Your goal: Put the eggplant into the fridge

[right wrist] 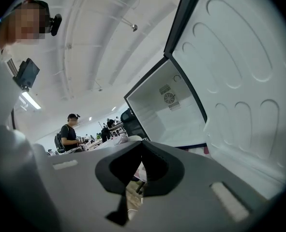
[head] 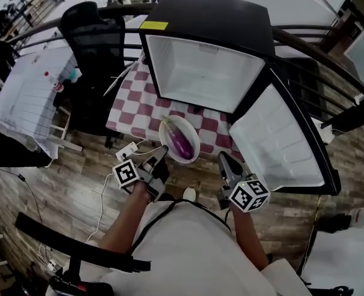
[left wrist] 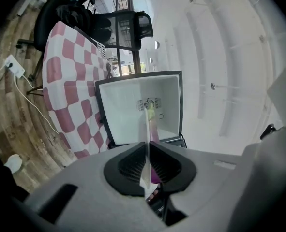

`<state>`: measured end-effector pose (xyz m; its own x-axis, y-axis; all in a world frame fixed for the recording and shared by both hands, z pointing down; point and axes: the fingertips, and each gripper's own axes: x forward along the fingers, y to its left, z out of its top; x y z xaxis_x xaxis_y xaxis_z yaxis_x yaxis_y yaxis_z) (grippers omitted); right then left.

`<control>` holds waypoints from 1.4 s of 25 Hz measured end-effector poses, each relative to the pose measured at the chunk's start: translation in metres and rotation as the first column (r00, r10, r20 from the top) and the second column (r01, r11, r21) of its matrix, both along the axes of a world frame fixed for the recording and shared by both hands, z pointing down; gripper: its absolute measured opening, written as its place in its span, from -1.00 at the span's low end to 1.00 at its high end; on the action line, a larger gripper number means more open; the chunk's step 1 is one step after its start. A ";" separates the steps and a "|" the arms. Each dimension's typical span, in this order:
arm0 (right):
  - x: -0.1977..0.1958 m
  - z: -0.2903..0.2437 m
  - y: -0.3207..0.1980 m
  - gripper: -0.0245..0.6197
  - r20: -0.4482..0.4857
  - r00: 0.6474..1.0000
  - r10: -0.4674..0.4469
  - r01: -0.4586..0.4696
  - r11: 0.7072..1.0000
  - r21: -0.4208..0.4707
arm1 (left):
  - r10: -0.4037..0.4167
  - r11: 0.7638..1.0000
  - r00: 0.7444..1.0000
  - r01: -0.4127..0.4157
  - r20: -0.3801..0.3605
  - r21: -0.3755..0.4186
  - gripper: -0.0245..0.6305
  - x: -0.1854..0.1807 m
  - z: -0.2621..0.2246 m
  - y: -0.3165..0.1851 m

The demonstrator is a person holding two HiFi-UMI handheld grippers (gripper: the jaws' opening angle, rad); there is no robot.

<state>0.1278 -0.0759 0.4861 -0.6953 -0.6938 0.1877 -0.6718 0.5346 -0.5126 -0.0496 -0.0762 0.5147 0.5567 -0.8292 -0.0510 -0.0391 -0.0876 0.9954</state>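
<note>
Pinching the rim of the white plate (head: 165, 130) so the eggplant (head: 182, 144) rides level on it, the left gripper (head: 159, 155) faces the open fridge (head: 201, 73), while the right gripper (head: 225, 163), jaws pressed together on nothing, hangs by the door (head: 279, 142), apparently free to shut it.

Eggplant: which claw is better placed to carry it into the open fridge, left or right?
Left. The left claw grips the rim of the plate holding the eggplant, in front of the fridge; the right claw is shut and empty.
</note>
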 end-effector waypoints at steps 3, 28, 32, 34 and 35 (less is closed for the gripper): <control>0.007 0.001 -0.012 -0.90 0.002 1.000 -0.008 0.008 1.000 0.000 | -0.006 1.000 1.000 0.006 0.008 -0.003 -0.83 0.005 0.001 -0.010; -0.034 -0.003 -0.079 -0.90 0.004 1.000 -0.025 0.025 1.000 -0.010 | 0.052 0.999 0.999 -0.052 0.007 0.010 -0.83 -0.010 0.001 -0.091; -0.036 0.001 -0.094 -0.90 -0.002 1.000 -0.001 0.001 1.000 -0.016 | 0.083 0.996 0.996 -0.084 0.011 0.012 -0.83 -0.010 0.001 -0.110; -0.037 0.002 -0.102 -0.90 -0.009 1.000 0.010 -0.010 1.000 -0.015 | 0.099 0.995 0.995 -0.099 0.012 0.007 -0.83 -0.009 0.004 -0.120; -0.037 0.003 -0.107 -0.90 -0.015 1.000 0.016 -0.016 1.000 -0.014 | 0.108 0.994 0.994 -0.108 0.013 0.006 -0.83 -0.009 0.005 -0.125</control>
<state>0.0907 -0.1828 0.4891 -0.6814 -0.7017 0.2081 -0.6878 0.5165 -0.5101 -0.0583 -0.2015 0.5198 0.6437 -0.7637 -0.0488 -0.0413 -0.0984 0.9943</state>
